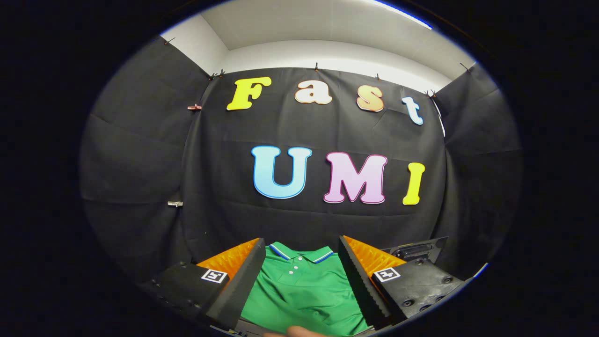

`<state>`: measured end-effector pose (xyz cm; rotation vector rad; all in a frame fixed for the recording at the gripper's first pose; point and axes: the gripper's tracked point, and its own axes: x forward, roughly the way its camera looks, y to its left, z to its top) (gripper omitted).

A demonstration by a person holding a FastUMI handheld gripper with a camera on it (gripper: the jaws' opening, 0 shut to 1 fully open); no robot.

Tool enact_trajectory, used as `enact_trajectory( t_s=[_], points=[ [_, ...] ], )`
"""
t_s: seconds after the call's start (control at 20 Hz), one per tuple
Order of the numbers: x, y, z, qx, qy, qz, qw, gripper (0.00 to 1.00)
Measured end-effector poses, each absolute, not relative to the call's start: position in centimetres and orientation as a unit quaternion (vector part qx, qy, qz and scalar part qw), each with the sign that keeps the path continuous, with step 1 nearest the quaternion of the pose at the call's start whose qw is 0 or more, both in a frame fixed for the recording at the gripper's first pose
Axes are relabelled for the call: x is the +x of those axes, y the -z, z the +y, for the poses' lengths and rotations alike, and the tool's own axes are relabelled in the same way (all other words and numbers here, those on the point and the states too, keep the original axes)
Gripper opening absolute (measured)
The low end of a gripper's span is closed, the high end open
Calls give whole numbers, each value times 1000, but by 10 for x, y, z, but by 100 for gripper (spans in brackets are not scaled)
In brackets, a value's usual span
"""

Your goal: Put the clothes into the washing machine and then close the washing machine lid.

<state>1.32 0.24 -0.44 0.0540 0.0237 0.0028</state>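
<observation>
Spread jaws, gripper (302,248), green polo shirt (304,290) lying between

The shirt (304,292) I'm after is a bright green polo, lying flat and face up at the bottom centre of the frame. Its collar points toward the top of the frame, folded down, with a thin blue and white stripe along its edge. Three small white buttons run down the placket below the collar. The cloth looks smooth, with faint creases. Its sleeves and hem are hidden, so I can't tell how it is folded.
</observation>
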Motion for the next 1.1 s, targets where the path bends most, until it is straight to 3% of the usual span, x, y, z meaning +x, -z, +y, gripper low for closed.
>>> enact_trajectory(
  t_s=[0.3,0.6,1.1],
  points=[
    [33,11,0,39,-2,47,998,97],
    [46,65,16,-1,-52,170,984,98],
    [98,121,1,38,-3,282,959,98]
  ],
)
